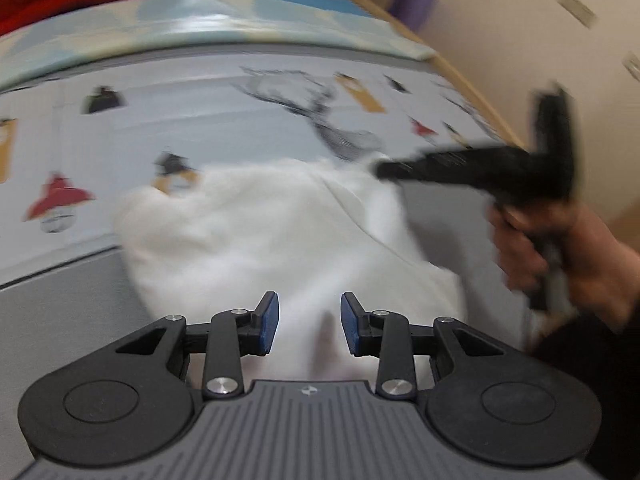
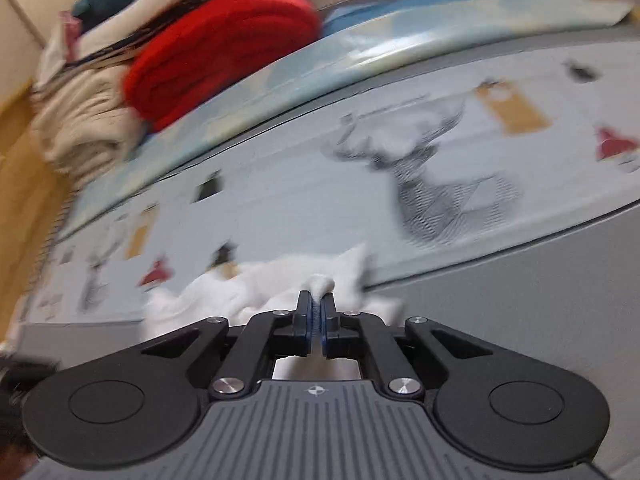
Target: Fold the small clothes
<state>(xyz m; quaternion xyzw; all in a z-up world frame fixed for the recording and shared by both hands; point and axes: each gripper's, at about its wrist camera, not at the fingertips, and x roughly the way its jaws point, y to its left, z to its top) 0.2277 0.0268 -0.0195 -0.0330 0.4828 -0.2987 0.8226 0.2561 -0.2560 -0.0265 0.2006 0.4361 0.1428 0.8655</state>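
Even, soft indoor light; heavy motion blur outside the near field.

Both fisheye views are bowed at the edges. Sharpness is kept only on the left gripper (image 1: 309,322) and right gripper (image 2: 317,314); the white garment (image 1: 256,236), printed cloth (image 2: 280,200) and red fabric (image 2: 224,48) are smeared. A pale sheen is seen on the glossy blue sheet (image 1: 208,26). Shadows are faint.

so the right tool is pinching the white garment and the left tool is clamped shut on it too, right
Not quite. The right tool does pinch the white garment, but the left tool is open: the left wrist view shows its fingers spread apart above the cloth, gripping nothing.
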